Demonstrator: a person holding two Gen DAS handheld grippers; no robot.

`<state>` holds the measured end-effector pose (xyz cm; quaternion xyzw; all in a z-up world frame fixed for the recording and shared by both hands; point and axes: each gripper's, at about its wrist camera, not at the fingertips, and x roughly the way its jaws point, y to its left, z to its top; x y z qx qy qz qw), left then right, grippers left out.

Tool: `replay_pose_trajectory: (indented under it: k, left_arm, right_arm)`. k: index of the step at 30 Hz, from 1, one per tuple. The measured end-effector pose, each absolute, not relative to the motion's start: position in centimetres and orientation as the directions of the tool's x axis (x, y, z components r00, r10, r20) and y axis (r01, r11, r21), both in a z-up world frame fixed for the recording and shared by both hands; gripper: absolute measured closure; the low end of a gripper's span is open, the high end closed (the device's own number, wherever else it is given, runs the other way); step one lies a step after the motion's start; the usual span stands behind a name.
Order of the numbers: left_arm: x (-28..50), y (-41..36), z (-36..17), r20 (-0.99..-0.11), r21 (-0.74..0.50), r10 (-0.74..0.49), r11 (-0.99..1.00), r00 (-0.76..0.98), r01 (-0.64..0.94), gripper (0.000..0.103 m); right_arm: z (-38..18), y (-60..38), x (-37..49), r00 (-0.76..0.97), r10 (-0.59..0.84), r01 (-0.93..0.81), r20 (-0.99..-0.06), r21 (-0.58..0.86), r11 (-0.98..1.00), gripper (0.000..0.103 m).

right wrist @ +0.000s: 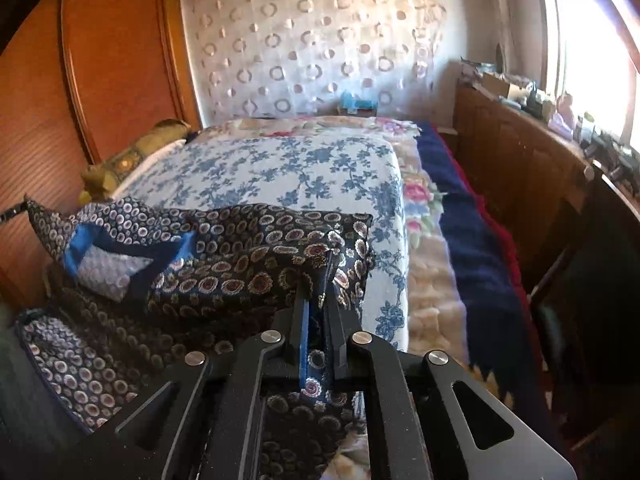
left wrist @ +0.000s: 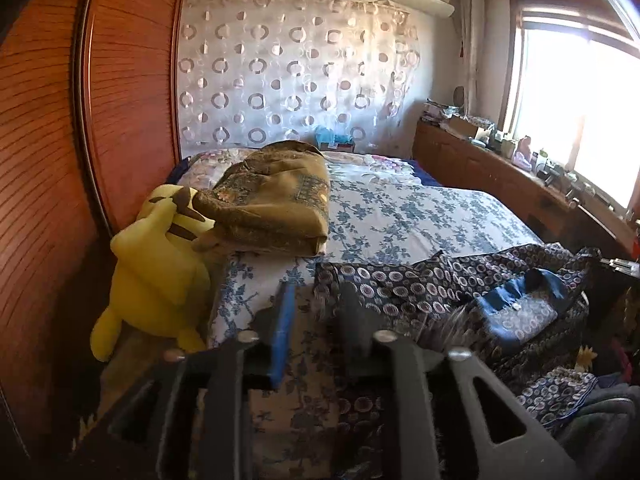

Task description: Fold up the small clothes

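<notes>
A dark navy garment (left wrist: 460,280) with a pattern of small rings and a blue collar lies crumpled at the near end of the bed. My left gripper (left wrist: 316,300) is open just above its left edge, with nothing between the fingers. In the right wrist view the same garment (right wrist: 248,248) is folded over on itself, its blue neckline to the left. My right gripper (right wrist: 316,292) is shut on the garment's right edge, and cloth runs back between the fingers.
The bed (left wrist: 400,208) has a white sheet with blue flowers. A folded brown blanket (left wrist: 272,200) and a yellow plush toy (left wrist: 160,272) lie at its left. A wooden wardrobe (left wrist: 60,160) stands to the left, a cluttered wooden cabinet (right wrist: 520,152) under the window to the right.
</notes>
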<state>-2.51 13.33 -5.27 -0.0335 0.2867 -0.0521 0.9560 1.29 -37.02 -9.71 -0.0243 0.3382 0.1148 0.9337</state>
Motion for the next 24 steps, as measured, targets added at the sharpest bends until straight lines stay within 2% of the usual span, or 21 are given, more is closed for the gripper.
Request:
replay_pose_trajectory:
  k: [4,7,10,11,12,14,17,24]
  left_arm:
    - [-2.6,13.8,-5.1,-0.544,-0.103,-0.126,0.991,0.830,0.083,0.066]
    - [-1.8,13.6,-5.6,-0.567,-0.097,-0.125,0.992,0.814,0.084,0.063]
    - [-0.9,13.3,-6.2,-0.577,-0.115,-0.151,0.988,0.802,0.103,0.057]
    - [-0.4,13.1,-6.5,-0.583,-0.120,-0.158,0.987,0.797,0.108,0.056]
    - [0.0,13.0,-6.7,-0.585,-0.123,-0.162,0.986,0.795,0.110,0.055]
    - [1.2,12.9,-7.3,-0.598,-0.126,-0.167,0.986,0.784,0.114,0.055]
    - [2.6,12.6,-7.8,-0.615,-0.117,-0.167,0.986,0.771,0.121,0.054]
    - [5.1,11.8,-8.8,-0.648,-0.091,-0.157,0.987,0.745,0.129,0.054]
  right_arm:
    - [-8.7,-36.6,1.0,0.764,0.183,-0.236,-0.618,-0.004,0.972,0.090]
    - [-7.7,-36.7,1.1,0.778,0.178,-0.231,-0.602,-0.011,0.973,0.076]
    - [-6.9,-36.5,1.3,0.789,0.184,-0.238,-0.586,-0.016,0.971,0.071]
    - [-6.7,-36.4,1.5,0.792,0.187,-0.242,-0.581,-0.018,0.970,0.065]
    - [-6.5,-36.3,1.6,0.796,0.190,-0.245,-0.575,-0.019,0.969,0.054]
    - [-6.2,-36.0,2.0,0.802,0.192,-0.250,-0.566,-0.026,0.968,0.046]
    - [-6.4,-35.6,3.4,0.798,0.196,-0.261,-0.569,-0.034,0.965,0.042]
    - [-7.8,-35.4,7.6,0.774,0.205,-0.268,-0.599,-0.017,0.963,0.040]
